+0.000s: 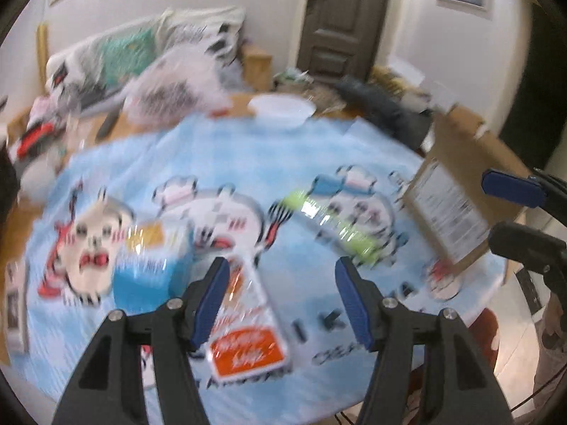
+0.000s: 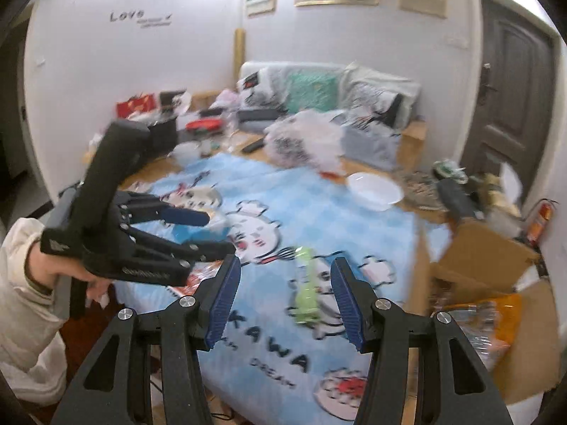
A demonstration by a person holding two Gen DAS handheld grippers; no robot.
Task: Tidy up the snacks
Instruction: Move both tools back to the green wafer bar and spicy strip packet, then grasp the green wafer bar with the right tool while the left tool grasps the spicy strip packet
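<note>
bench [image 1: 248,163] under blue cartoon cloth | left gripper [image 1: 280,301] and right gripper [image 2: 283,301] both released, nothing held | risk: left's pad clips orange-labelled snack packet [image 1: 248,336]; green packet [image 2: 306,294] slides

Tablecloth [image 2: 319,212]: soft printed cloth, matt, pale blue with cartoon figures. Orange-labelled snack packet [image 1: 248,336]: glossy plastic film that catches the light. Green snack packet [image 2: 306,294]: shiny translucent wrapper. Blue snack packet [image 1: 149,276]: glossy film. Cardboard box [image 1: 457,191]: matt brown board with a white paper label. White bowl [image 2: 375,187]: smooth and glossy; plastic or ceramic cannot be told. Left gripper [image 1: 280,297]: matt black plastic arms, bright metal pins, ribbed blue pads [image 1: 209,304]. Right gripper [image 2: 283,297]: same finish. Sleeve [image 2: 21,283]: cream cloth, soft and matt.
</note>
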